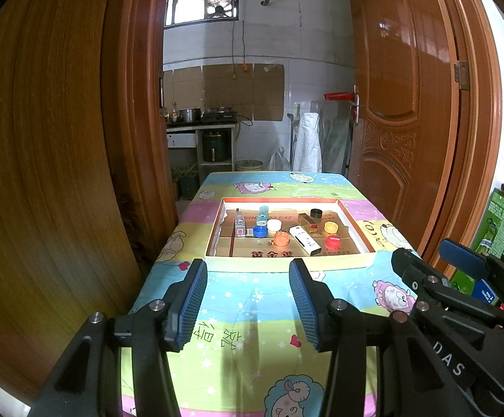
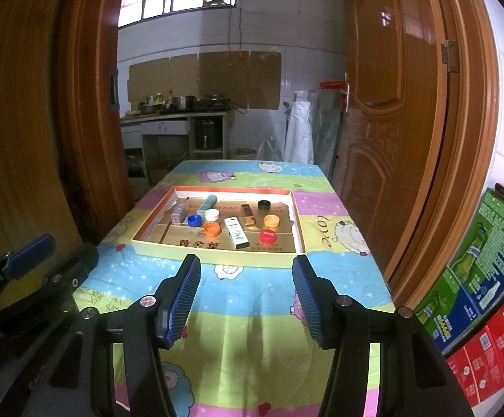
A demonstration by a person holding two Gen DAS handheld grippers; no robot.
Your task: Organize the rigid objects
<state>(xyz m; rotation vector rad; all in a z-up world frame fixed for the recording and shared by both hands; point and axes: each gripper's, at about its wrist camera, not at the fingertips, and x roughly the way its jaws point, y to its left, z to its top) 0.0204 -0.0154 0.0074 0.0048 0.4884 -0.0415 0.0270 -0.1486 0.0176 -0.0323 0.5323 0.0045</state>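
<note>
The left gripper (image 1: 248, 300) was held above the near part of the table, its blue ribbed fingers (image 1: 193, 302) spread wide with nothing between them. The right gripper (image 2: 246, 300) was held just beside it, to its right, with fingers (image 2: 182, 300) likewise spread apart and empty. Both were pointed toward a shallow tray (image 1: 286, 263) set farther along the table, well beyond the fingertips and touched by neither.

The tray, lined with printed cardboard and edged in orange, was laid on a cartoon sheep tablecloth (image 1: 252, 340). Inside it, from left to right, a small clear box with a red base (image 1: 240, 225) was seen near the left wall, and a teal tube (image 1: 262, 216) was lying just beside it toward the back. A blue cap (image 1: 260, 231) and a white cap (image 1: 274, 224) were placed close together, with an orange cap (image 1: 281, 238) just in front of them. A white rectangular device (image 1: 305, 240) was lying at an angle near the middle. A brown box (image 1: 308, 223) was set behind it, and a black cap (image 1: 316, 213) stood near the back. A yellow-orange cap (image 1: 331, 227) and a red cap (image 1: 333, 242) were found toward the right wall, apart from each other.

An open wooden door (image 1: 401, 104) was seen at the right of the table, and printed cartons (image 2: 485, 260) were stacked at the far right.
</note>
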